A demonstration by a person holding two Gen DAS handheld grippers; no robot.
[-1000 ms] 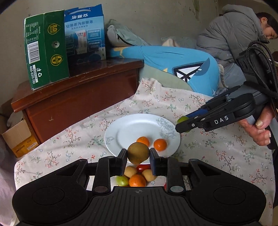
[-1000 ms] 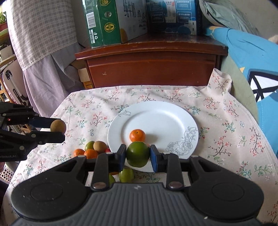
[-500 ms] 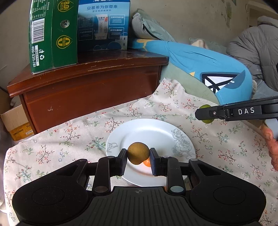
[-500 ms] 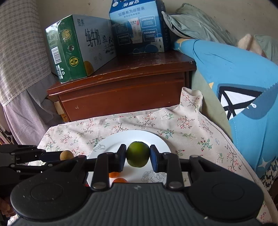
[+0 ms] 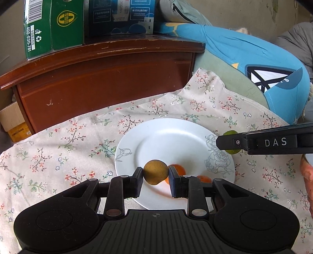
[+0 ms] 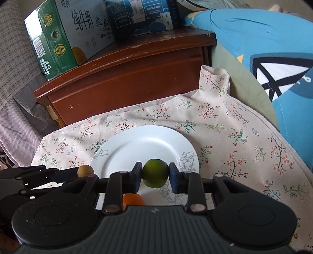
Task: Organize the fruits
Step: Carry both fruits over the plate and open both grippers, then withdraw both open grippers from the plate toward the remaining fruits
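Note:
My left gripper (image 5: pixel 155 174) is shut on a brown kiwi-like fruit (image 5: pixel 155 173) and holds it above the near part of the white plate (image 5: pixel 166 136). Two oranges (image 5: pixel 179 170) lie on the plate behind it. My right gripper (image 6: pixel 155 173) is shut on a green citrus fruit (image 6: pixel 155 173) above the plate (image 6: pixel 140 144), with one orange (image 6: pixel 133 199) below it. In the left wrist view the right gripper (image 5: pixel 225 142) comes in from the right with the green fruit (image 5: pixel 230 133). In the right wrist view the left gripper (image 6: pixel 78 173) comes in from the left with the brown fruit (image 6: pixel 85 170).
The plate sits on a floral tablecloth (image 5: pixel 68 140). A dark wooden cabinet (image 5: pixel 107 78) stands behind, with a green carton (image 5: pixel 52 25) and a blue carton (image 5: pixel 121 17) on top. A blue cushion (image 5: pixel 254 64) lies at the right. A cardboard box (image 5: pixel 13 125) is at far left.
Both grippers have moved forward over the plate, still holding their fruits. The loose fruits near the plate's front edge have dropped out of view.

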